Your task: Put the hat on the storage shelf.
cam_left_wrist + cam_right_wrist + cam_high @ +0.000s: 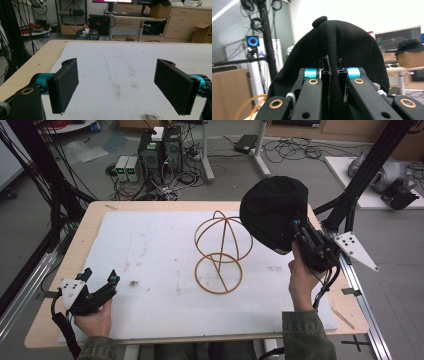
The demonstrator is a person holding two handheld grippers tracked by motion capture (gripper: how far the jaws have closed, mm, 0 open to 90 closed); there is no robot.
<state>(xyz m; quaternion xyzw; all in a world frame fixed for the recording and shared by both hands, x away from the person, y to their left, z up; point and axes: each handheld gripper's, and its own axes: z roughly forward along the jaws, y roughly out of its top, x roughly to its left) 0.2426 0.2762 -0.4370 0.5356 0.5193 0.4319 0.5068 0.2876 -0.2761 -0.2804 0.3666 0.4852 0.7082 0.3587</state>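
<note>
White padding (pixel 150 250) covers most of the wooden table (pixel 80 232), and pretty much everything sits relative to the wire stand (pixel 220 251) in the middle of it, so I'll use that as my anchor. Way off to the left of the stand, near the front corner of the table, the left gripper (pixel 99 278) rests low over the pad in the person's left hand (pixel 95 320). Its jaws are spread wide with nothing between them, and the left gripper view (pixel 117 86) makes that obvious: just stained white pad in the gap, plus a dark smudge (pixel 149 117) right at the front. That same smudge (pixel 133 283) sits on the pad between the gripper and the stand. The stand itself is thin tan wire, a flat ring on the pad with a rounded cage of hoops above it, standing upright and bare. Just to the right of it, and up off the table, is the black cap (pixel 272 212), hanging in the air beside the cage's top, close but I can't tell if it's touching. The right gripper (pixel 296 231) has it pinched, held up by the right hand (pixel 300 282). From the right gripper view (pixel 332 72) the jaws are squeezed nearly together on a thick seam of the cap (pixel 332 50), button on top, with a bit of tan wire (pixel 253 103) poking in at lower left.
</note>
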